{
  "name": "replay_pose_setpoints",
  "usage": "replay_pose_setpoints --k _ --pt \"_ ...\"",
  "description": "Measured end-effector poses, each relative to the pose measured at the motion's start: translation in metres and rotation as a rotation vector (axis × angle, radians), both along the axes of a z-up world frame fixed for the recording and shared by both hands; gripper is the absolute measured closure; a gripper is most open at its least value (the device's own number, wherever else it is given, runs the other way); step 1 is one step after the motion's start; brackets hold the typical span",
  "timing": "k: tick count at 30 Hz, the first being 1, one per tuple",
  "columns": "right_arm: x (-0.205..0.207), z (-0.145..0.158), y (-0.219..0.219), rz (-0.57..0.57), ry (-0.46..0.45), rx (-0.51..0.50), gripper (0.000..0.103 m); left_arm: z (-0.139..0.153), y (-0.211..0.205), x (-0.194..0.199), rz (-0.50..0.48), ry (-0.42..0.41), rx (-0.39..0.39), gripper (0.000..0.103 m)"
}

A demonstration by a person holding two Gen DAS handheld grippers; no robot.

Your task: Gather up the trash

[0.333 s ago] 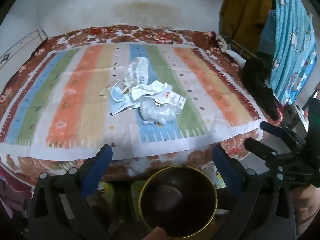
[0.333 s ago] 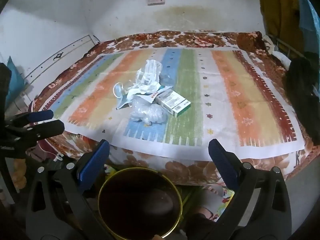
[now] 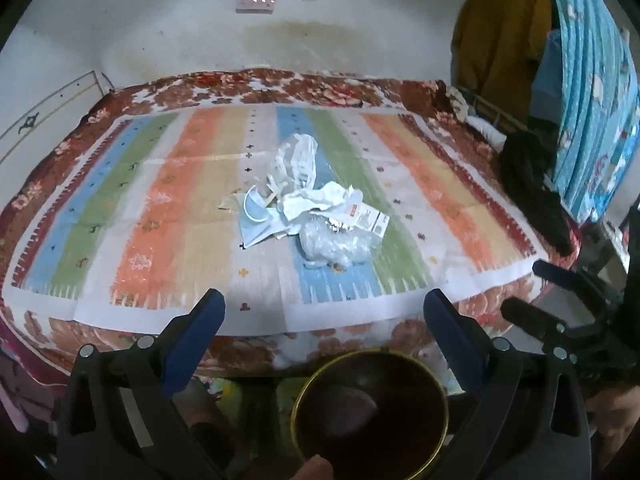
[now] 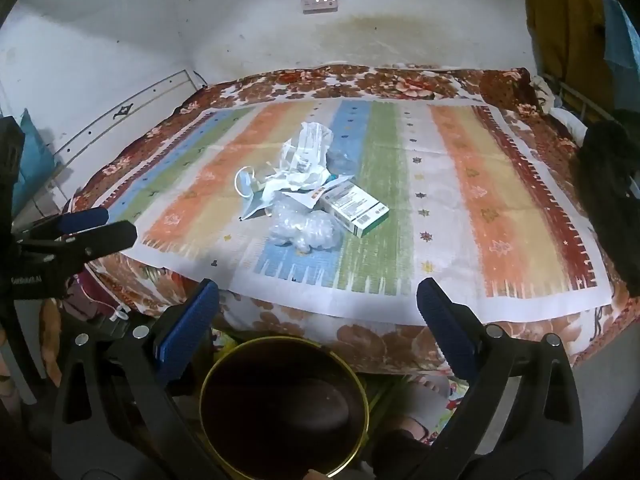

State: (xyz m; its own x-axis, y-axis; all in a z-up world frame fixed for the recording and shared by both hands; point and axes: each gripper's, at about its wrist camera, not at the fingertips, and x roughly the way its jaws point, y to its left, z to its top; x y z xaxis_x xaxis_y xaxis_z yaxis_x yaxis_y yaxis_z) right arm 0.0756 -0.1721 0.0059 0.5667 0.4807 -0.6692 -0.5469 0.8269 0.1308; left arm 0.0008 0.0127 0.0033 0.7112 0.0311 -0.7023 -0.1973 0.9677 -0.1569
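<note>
A heap of trash lies mid-bed on the striped cloth (image 3: pixel 192 208): a clear crumpled plastic bag (image 3: pixel 334 242) (image 4: pixel 306 230), a green and white carton (image 4: pixel 356 204) (image 3: pixel 370 218), a blue face mask (image 3: pixel 256 212) (image 4: pixel 246 184), crumpled white paper (image 3: pixel 316 200) and a clear wrapper (image 3: pixel 298 156) (image 4: pixel 310 140). A dark round bin with a gold rim (image 3: pixel 370 412) (image 4: pixel 284 404) stands on the floor in front of the bed. My left gripper (image 3: pixel 324 308) and right gripper (image 4: pixel 318 300) hang open and empty above the bin, well short of the trash.
The bed (image 4: pixel 360 80) meets a white wall with a power strip (image 3: pixel 256 2). Blue patterned fabric (image 3: pixel 592 92) and dark clothes (image 3: pixel 532 184) hang at the right. A person's foot (image 4: pixel 416 428) stands by the bin. Each view catches the other gripper at its edge.
The left wrist view has shifted a little, so the bin and trash sit further right in it. The right wrist view is nearly the same.
</note>
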Motion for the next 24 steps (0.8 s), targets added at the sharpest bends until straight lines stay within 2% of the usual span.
replay_pose_setpoints --k 2,4,7,11,15,21,24 --pt "0.001 -0.006 0.005 -0.036 0.032 -0.021 0.009 0.0 0.0 0.002 -0.034 0.003 -0.022 0.006" --pt "0.0 -0.005 -0.004 -0.016 0.067 0.013 0.009 -0.002 -0.001 0.003 -0.051 0.007 -0.026 0.006" --pt "-0.009 -0.001 -0.005 -0.019 0.039 0.013 0.009 -0.005 0.001 0.008 -0.044 0.034 -0.01 0.006" --pt "-0.005 -0.001 -0.01 -0.018 0.048 0.036 0.009 -0.005 -0.001 0.001 -0.055 0.012 -0.003 0.006" --pt "-0.006 -0.001 -0.003 -0.005 0.027 0.024 0.009 -0.006 0.009 0.003 -0.054 0.031 -0.072 0.006" --pt "-0.009 -0.004 0.003 0.006 0.018 0.004 0.009 0.0 0.005 -0.002 -0.019 0.011 0.018 0.006" --pt "-0.009 -0.005 0.002 0.019 0.028 0.023 0.009 0.004 0.008 -0.003 -0.028 0.001 0.001 0.006"
